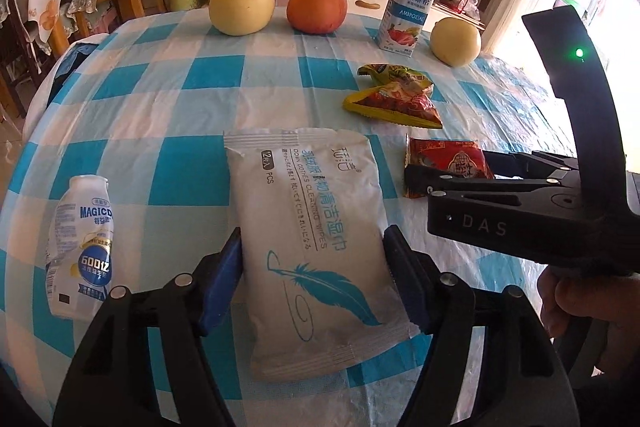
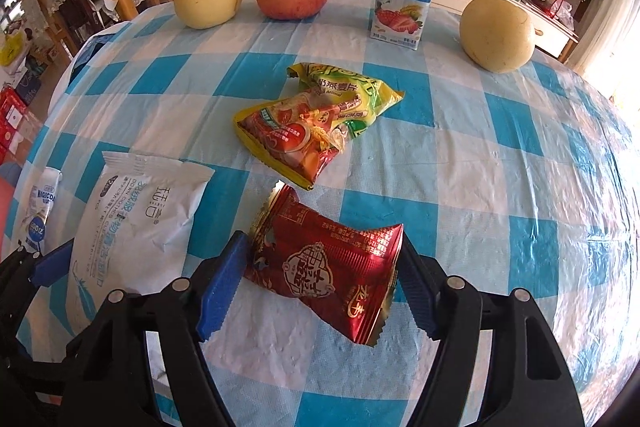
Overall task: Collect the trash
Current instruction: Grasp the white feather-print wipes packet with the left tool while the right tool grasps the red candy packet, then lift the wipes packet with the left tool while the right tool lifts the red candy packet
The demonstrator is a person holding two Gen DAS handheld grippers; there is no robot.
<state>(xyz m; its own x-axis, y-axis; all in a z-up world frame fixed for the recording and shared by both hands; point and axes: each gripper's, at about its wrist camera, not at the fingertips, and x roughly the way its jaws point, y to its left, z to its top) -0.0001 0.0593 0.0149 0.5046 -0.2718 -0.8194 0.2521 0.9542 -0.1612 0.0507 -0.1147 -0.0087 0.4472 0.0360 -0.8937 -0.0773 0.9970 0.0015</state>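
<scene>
A white wet-wipes packet (image 1: 316, 247) lies on the checked tablecloth between the blue pads of my left gripper (image 1: 316, 279), which touch its sides. It also shows in the right wrist view (image 2: 140, 227). A red snack wrapper (image 2: 328, 263) sits between the pads of my right gripper (image 2: 320, 283), pinched and crumpled; in the left wrist view this wrapper (image 1: 444, 159) lies under the right gripper (image 1: 416, 183). A yellow-red snack wrapper (image 2: 316, 123) lies further back. A small empty white drink bottle (image 1: 80, 247) lies at the left.
At the table's far edge stand a yellow pear (image 1: 242, 5), a red apple (image 1: 317, 7), a white yogurt bottle (image 1: 408, 13) and another pear (image 1: 455, 41). Chairs and a cluttered sideboard stand behind the table. A hand (image 1: 576, 303) holds the right gripper.
</scene>
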